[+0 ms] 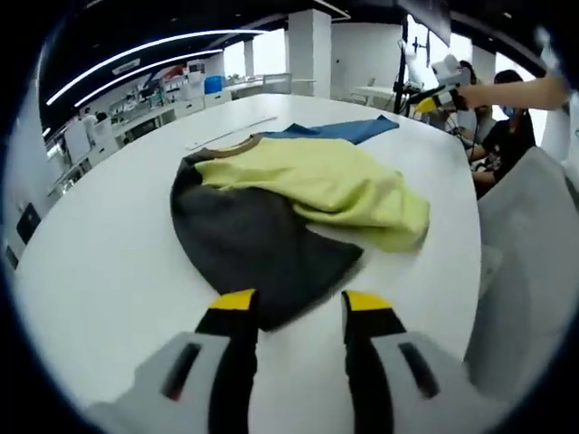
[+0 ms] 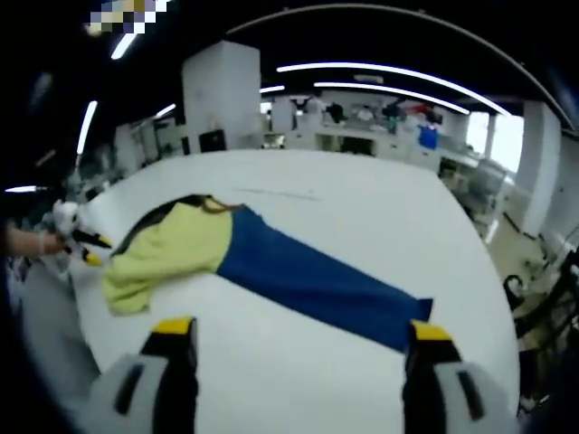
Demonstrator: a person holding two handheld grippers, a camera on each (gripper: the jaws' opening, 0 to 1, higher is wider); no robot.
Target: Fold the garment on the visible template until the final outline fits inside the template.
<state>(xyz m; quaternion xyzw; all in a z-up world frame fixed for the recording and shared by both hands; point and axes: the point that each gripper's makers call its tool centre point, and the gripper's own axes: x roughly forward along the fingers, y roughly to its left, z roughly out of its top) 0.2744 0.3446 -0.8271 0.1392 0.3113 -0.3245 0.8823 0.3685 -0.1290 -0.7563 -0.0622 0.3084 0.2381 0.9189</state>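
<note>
Our left gripper stands with its yellow-tipped jaws parted and nothing between them, hovering just short of the near edge of the garment. Our right gripper is spread wide, also empty, above bare tabletop on the near side of the blue panel.

We judge the folding to be at an early step: the garment lies bunched in a loose heap, not squared up, and we cannot make out any template outline under it. The next move, as we read it, calls for closing each gripper on an edge, the left on the dark hem and the right on the long blue panel, then drawing the cloth flat before any fold.

The garment is soft knit in three colour blocks: a charcoal part with a rounded hem nearest the left gripper, a pale yellow-green part creased and folded over itself in the middle, and the blue panel stretched out long and flat on the far side. The collar carries a tan rib. The tabletop is smooth, white and round-edged, so the limp cloth should slide easily.
</note>
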